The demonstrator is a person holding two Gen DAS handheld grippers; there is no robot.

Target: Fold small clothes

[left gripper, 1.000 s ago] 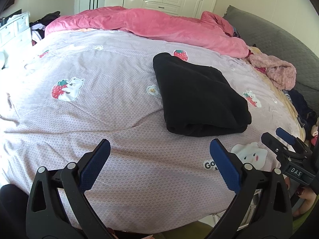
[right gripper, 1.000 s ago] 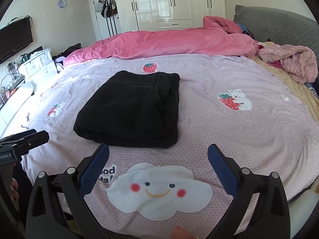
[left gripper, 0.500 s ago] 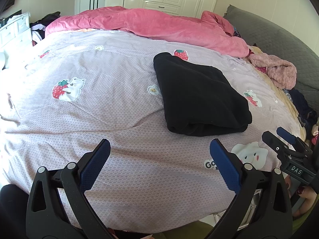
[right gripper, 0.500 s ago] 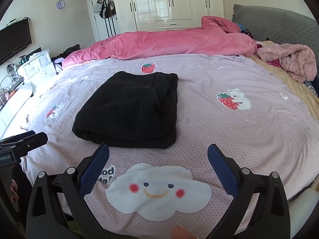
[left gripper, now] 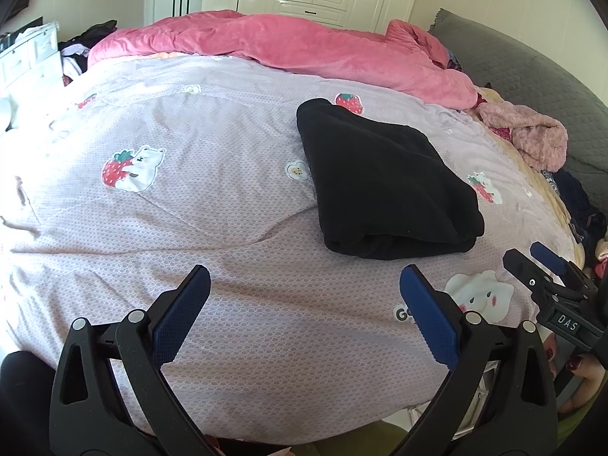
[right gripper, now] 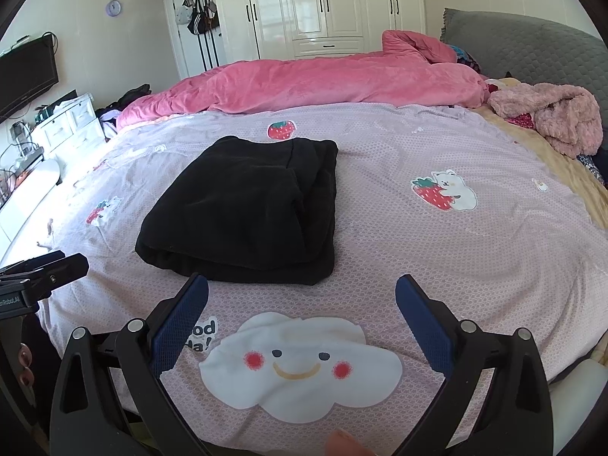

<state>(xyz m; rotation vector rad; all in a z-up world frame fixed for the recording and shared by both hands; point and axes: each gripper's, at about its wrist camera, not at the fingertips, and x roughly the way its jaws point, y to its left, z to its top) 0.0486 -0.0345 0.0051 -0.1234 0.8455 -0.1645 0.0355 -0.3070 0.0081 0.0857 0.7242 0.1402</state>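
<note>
On the bed: one folded black garment, two hand-held grippers held clear of it.

The garment lies flat on the lilac printed bedspread, one piece only, its rolled fold edge facing the cameras. The left hand-held gripper is at the near edge of the bed with jaws spread wide, nothing between them. The right hand-held gripper is likewise spread wide and empty, above one smiling cloud print, just short of the garment. One pink duvet lies bunched along the far side; one fuzzy pink garment sits near the grey headboard.
</note>
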